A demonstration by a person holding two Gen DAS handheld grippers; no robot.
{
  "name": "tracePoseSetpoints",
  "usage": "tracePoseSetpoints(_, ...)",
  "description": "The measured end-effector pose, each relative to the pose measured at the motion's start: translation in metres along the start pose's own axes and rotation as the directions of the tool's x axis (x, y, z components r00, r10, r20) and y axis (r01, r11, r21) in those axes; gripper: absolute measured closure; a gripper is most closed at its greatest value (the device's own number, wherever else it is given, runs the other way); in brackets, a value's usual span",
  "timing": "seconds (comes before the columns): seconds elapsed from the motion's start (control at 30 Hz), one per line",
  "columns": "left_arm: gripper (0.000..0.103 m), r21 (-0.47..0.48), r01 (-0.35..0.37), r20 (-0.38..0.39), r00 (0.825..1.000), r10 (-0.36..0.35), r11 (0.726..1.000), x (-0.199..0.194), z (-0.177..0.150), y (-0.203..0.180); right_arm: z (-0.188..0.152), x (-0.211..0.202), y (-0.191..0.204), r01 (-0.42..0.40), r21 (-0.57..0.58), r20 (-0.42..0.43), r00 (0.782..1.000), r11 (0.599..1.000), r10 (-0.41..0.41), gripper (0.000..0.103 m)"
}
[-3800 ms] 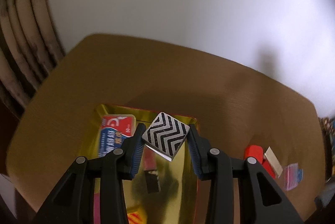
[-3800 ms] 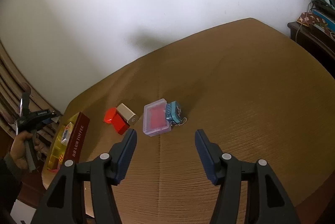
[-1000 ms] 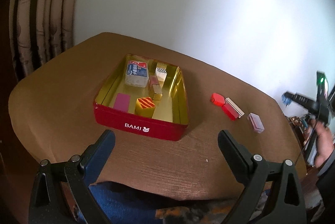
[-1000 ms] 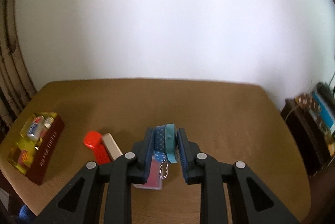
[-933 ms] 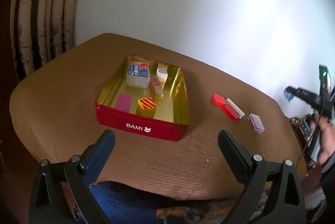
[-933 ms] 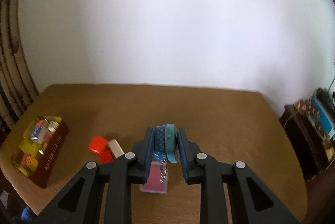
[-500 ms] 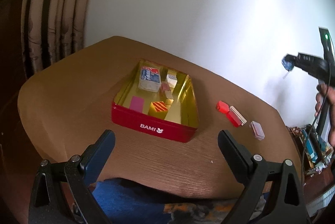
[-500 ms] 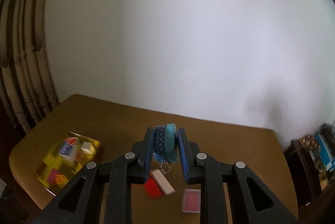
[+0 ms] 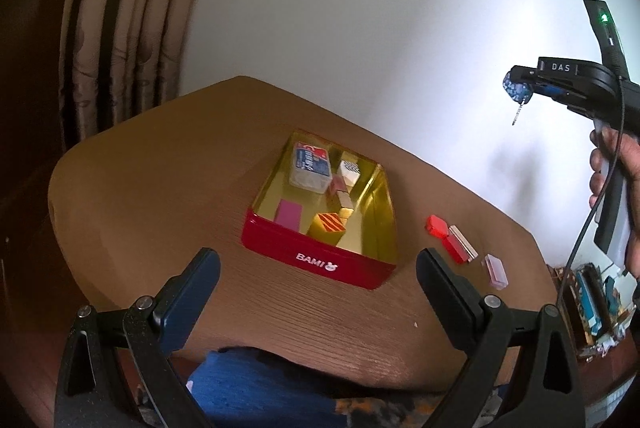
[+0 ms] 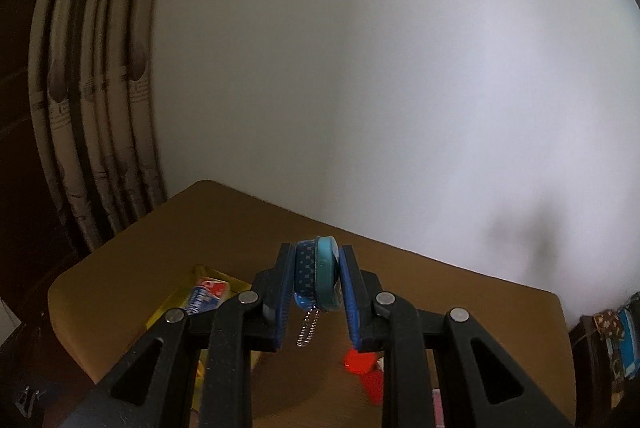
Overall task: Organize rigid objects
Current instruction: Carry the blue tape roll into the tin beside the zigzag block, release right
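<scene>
A red tin (image 9: 320,258) with a gold inside holds several small items and sits on the brown table (image 9: 160,188). My left gripper (image 9: 318,292) is open and empty, held back at the table's near edge. My right gripper (image 10: 316,288) is shut on a small blue and teal case (image 10: 316,278) with a dangling chain, held high above the table; it also shows in the left wrist view (image 9: 516,90). The tin (image 10: 208,296) lies below and to the left of it.
A red box (image 9: 440,230) with a beige piece and a small pink case (image 9: 496,270) lie on the table right of the tin. Curtains (image 9: 120,48) hang at the left. A cluttered shelf (image 9: 596,304) stands at the right.
My right gripper has carried the blue and teal case up off the table and leftward toward the tin. The left gripper has pulled back and tilted a little, still open.
</scene>
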State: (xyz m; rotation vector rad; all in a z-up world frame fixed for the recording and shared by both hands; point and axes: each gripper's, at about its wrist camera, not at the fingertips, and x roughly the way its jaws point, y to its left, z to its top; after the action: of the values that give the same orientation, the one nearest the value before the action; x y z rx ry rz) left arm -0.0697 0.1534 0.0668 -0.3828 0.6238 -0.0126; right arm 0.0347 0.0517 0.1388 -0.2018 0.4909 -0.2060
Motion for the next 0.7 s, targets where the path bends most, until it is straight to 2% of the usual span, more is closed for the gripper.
tracePoseSetpoints(0.23,0.006,-0.063,-0.01,0.003,1.0,0.01,0.998,0.001,0.006,0.018,0.01,0.018,0.044,-0.038,-0.037,-0.017,0.999,0.999,0.037,0.08)
tracePoseSetpoints(0.37,0.006,-0.09,-0.011,0.0,1.0,0.011,0.996,0.003,0.007,0.026,0.009,0.034,0.059,-0.071,-0.02,-0.038,0.997,0.997,0.07,0.08)
tracePoseSetpoints(0.7,0.006,-0.173,-0.018,-0.049,0.999,0.01,0.985,0.019,0.007,0.048,-0.022,0.093,0.074,-0.133,0.048,-0.135,0.981,0.99,0.138,0.08)
